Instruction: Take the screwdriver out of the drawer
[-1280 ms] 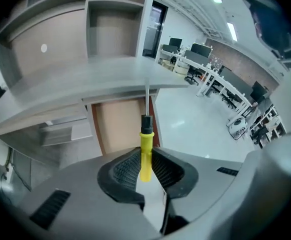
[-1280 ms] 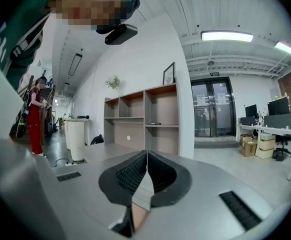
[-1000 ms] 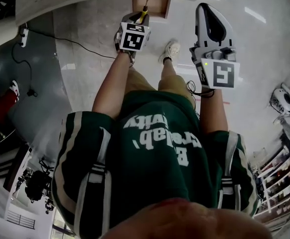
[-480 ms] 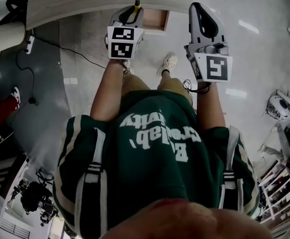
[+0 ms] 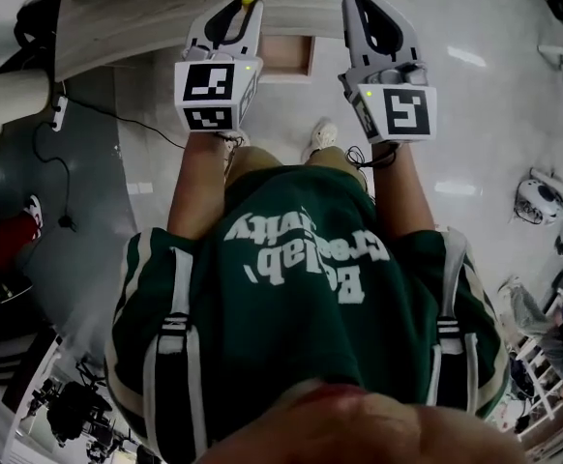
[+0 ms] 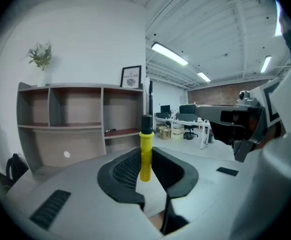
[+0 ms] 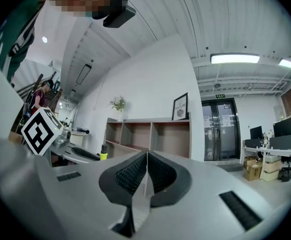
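You're gripping the screwdriver [image 6: 145,151] in your left gripper [image 6: 146,170], with the jaws partly closed and pressing on its yellow handle. The tool is standing upright across the jaws, handle low, black collar and shaft pointing up. In the head view the wooden drawer [image 5: 289,58] is showing below, between your two grippers, and the screwdriver seems clear of it. Your right gripper [image 7: 144,176] is riding alongside, jaws together on nothing. Any set-down is depending on the left gripper alone, which is carrying that long axis upright.
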Demonstrator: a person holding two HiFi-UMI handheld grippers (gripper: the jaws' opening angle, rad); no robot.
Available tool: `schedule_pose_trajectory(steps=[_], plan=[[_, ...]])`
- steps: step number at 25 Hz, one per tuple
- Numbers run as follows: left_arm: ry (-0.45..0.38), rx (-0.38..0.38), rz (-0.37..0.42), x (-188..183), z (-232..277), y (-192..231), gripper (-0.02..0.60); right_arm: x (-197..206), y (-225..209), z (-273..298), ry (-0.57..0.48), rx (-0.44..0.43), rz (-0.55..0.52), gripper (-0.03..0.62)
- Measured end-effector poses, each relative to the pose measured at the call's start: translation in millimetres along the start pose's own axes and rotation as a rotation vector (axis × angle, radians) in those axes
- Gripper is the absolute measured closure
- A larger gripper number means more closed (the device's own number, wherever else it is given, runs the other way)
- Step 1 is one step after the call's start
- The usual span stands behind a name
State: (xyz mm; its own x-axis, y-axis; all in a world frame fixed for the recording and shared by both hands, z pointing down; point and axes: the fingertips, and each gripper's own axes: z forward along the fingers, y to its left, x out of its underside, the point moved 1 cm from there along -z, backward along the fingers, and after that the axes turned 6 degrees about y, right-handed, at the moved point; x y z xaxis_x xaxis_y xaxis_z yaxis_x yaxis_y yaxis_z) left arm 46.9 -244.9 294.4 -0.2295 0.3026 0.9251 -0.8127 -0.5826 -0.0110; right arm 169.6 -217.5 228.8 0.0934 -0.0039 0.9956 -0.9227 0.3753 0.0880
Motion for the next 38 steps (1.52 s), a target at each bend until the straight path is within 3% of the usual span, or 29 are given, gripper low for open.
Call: schedule_pose_trajectory(steps=[6,14,20,24,26,29,33,38], plan=[[-0.134,0.034,0.013,-53,-30,2,0.502,-33,3,1,-0.047,0.017,-0.041,0.56],[-0.318,0.011,0.051,-114,-66,10,0.502,-61,-6,-5,-0.025,0.068,-0.07,0.56],[-0.451,-0.014,0.1,-143,-106,-4,0.502,-86,3,-27,-0.103,0.071,-0.1,0.56],[-0.527,-0.042,0.18,-149,-122,-21,0.501,-93,2,-42,-0.162,0.076,-0.099,0.56],[-0.536,-0.05,0.209,-148,-121,-24,0.502,-90,1,-43,-0.153,0.08,-0.099,0.56],[-0.522,-0.043,0.189,-143,-117,-23,0.501,-81,3,-43,-0.109,0.089,-0.103,0.56],[-0.516,-0.036,0.184,-138,-113,-21,0.502,-81,9,-41,-0.126,0.093,-0.165,0.562],[-0.515,-0.041,0.199,-137,-112,-24,0.501,-79,6,-43,-0.13,0.094,-0.151,0.562]])
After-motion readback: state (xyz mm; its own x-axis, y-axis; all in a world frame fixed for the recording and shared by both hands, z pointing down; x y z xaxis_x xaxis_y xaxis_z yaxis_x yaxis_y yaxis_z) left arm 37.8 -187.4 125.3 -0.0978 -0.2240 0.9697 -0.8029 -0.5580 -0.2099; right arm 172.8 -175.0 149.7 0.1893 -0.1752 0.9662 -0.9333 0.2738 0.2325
